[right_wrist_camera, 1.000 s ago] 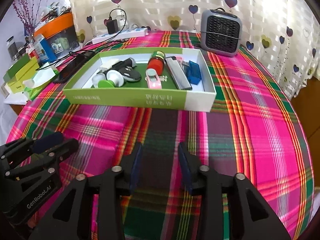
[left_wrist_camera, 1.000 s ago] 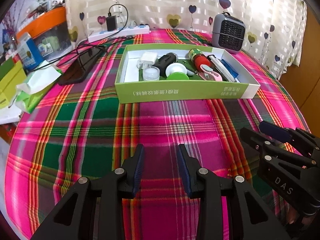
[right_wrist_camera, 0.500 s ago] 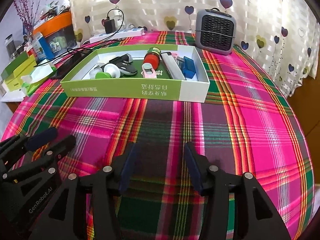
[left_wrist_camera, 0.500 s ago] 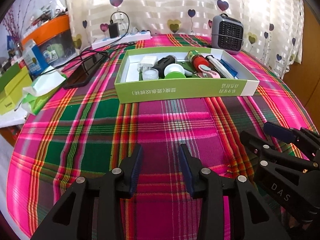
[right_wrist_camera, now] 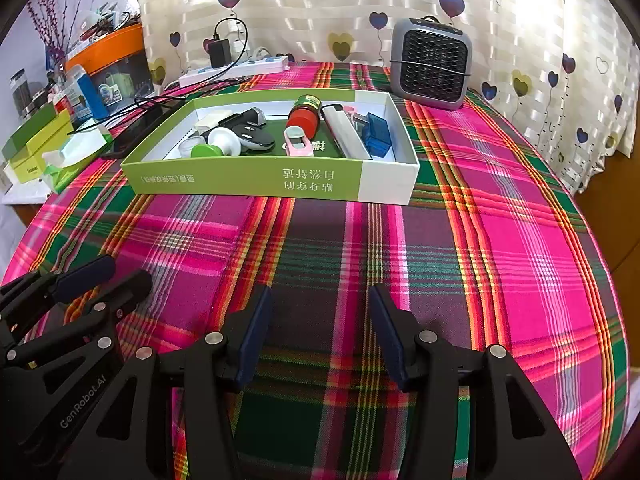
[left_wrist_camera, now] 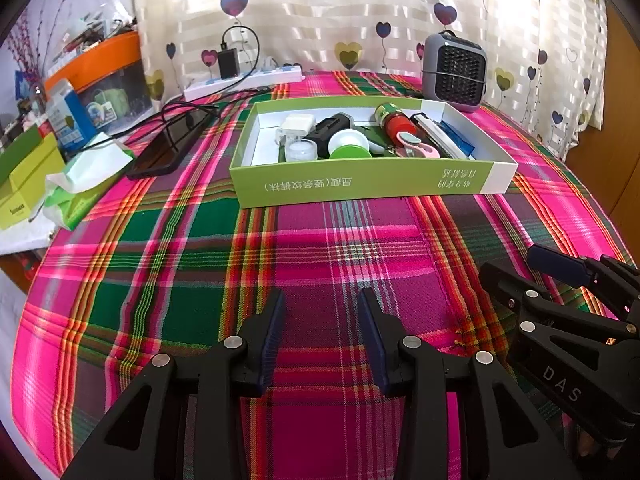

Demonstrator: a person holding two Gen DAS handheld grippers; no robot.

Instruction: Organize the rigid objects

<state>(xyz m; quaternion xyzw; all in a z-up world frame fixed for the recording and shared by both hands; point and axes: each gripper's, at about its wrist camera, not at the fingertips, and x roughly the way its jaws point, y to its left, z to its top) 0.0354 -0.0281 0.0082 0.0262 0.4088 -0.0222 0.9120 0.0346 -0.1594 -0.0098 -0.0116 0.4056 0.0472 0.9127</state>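
A green and white open box lies on the plaid tablecloth beyond both grippers. Inside it are a white plug, a black cylinder, a green and white round piece, a red bottle, a pink clip, a black key fob and a blue case. My left gripper hovers open over bare cloth, nothing between its fingers. My right gripper is beside it, also open and empty.
A grey fan heater stands behind the box at the right. A power strip with a charger, cables and a dark phone lie at the back left. Tissues and boxes crowd the left edge. The cloth drops away at the right.
The right gripper's jaws have spread visibly wider. The left gripper's jaws have widened only a little. Both hands have stayed where they were, and nothing in the box has moved.
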